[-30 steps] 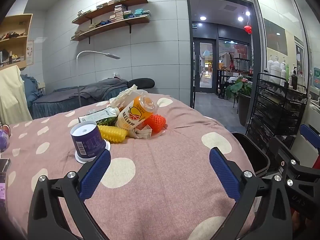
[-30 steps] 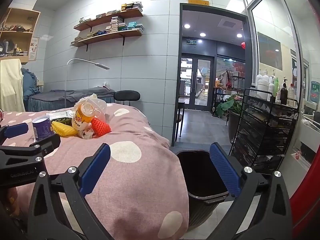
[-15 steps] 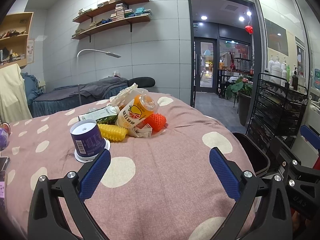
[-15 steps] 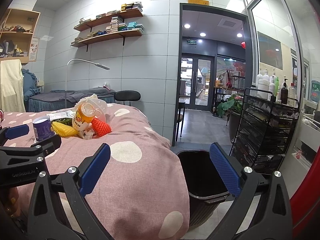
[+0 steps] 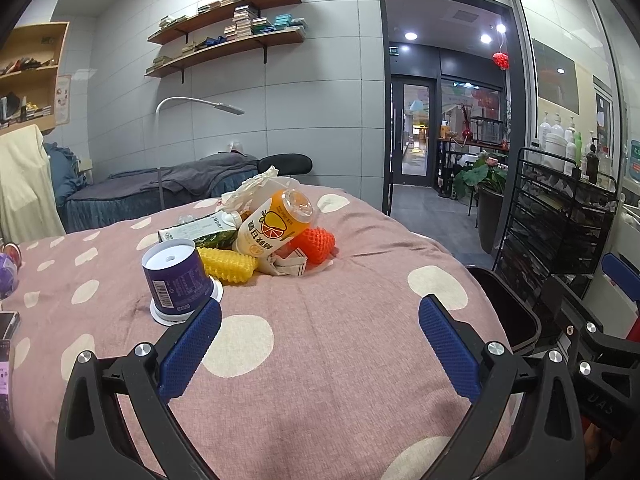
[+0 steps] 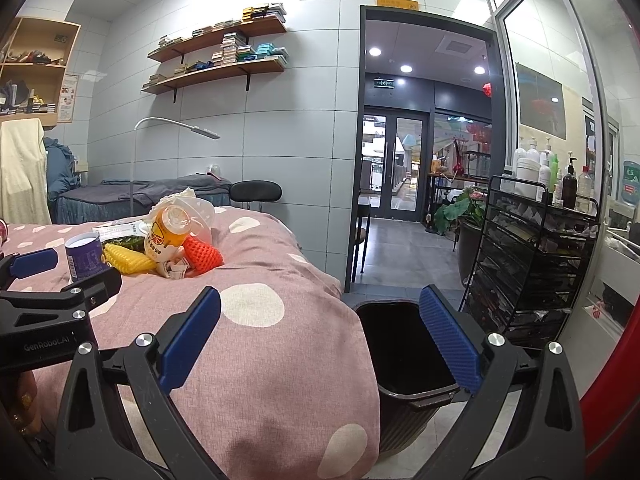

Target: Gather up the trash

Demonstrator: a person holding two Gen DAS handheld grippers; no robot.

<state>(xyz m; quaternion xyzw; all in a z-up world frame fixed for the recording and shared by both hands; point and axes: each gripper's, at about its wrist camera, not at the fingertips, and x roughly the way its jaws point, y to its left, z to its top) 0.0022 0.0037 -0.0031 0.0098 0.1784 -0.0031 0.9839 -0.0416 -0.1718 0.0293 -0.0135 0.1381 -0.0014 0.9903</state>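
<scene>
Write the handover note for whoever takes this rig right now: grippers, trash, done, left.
Left gripper: open, empty, above the pink polka-dot bedcover, short of the pile.
Right gripper: open, empty, near the bed's edge, by the black plastic trash bin on the floor.
Trash, all on the bedcover: upside-down purple paper cup, yellow foam net sleeve, orange juice bottle, red-orange foam net sleeve, green-and-white carton, crumpled white paper.
Done: nothing is visibly collected; the part of the bin in view looks empty.
Left: move every piece into the bin; the cup is nearest the left gripper.

A pink polka-dot bed (image 5: 320, 360) carries a purple cup (image 5: 176, 280), orange bottle (image 5: 272, 228), and foam nets (image 5: 228, 266).
</scene>
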